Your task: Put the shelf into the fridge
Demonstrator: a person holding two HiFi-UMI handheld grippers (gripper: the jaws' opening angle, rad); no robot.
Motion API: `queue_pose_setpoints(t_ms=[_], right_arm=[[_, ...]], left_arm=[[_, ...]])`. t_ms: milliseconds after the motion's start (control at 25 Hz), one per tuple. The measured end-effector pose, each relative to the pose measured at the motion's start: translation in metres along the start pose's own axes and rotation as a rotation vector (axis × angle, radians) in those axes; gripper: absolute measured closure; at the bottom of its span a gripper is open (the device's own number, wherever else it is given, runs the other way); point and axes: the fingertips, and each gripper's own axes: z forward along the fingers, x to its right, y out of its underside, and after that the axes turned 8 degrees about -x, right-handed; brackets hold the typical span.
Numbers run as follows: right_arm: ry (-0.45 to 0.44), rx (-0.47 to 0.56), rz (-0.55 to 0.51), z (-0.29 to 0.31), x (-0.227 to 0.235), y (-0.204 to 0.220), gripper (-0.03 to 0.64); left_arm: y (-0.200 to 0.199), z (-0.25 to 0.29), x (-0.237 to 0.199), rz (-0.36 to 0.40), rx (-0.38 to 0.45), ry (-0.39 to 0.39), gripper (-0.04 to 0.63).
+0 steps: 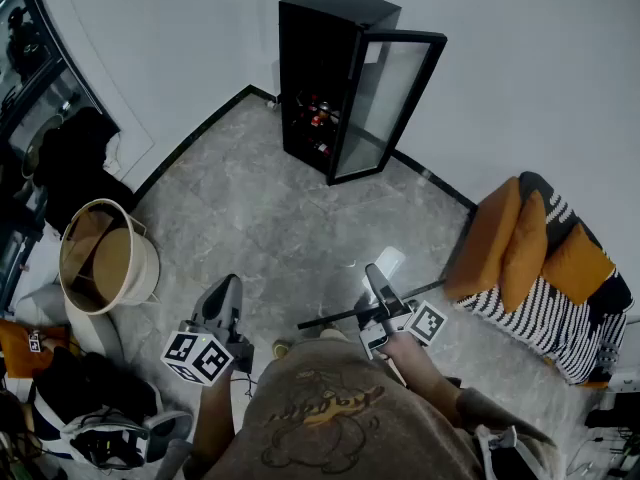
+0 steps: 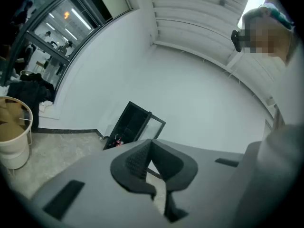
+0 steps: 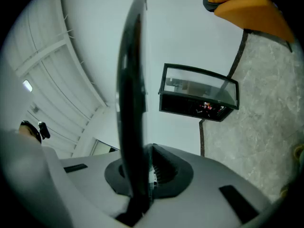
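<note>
The black fridge (image 1: 325, 68) stands against the far wall with its glass door (image 1: 385, 103) swung open; bottles show low inside. It also appears in the left gripper view (image 2: 129, 125) and, lying sideways, in the right gripper view (image 3: 197, 96). My right gripper (image 1: 378, 278) is shut on the shelf (image 1: 345, 317), a flat glass panel with a dark rim, held edge-on above the floor near the person's body. That shelf fills the right gripper view as a dark upright band (image 3: 133, 94) clamped between the jaws (image 3: 145, 152). My left gripper (image 1: 228, 288) hangs at the left, shut (image 2: 151, 145) on nothing.
A round woven basket (image 1: 105, 263) stands on the floor at the left, also in the left gripper view (image 2: 13, 132). A striped seat with orange cushions (image 1: 535, 258) sits at the right. Bags and clothes (image 1: 90, 418) lie at the lower left. Grey marble floor (image 1: 270, 218) lies between me and the fridge.
</note>
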Motion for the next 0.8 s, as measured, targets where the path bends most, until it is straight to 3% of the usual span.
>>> queue_pose_setpoints(t_ms=[320,520,800], right_arm=[[0.008,0.009,-0.003,-0.006,-0.001,0.015,0.591],[-0.003,0.026,-0.044,-0.02,0.017,0.049,0.591],[0.002,0.073,-0.018,-0.023,-0.018,0.052,0.591]], left_arm=[[0.004,-0.011,-0.003,0.008,-0.002,0.012,0.595],[0.04,-0.029,-0.026,0.021,-0.001,0.048,0.595],[0.01,-0.036,-0.011,0.031,-0.052,0.093,0.595]])
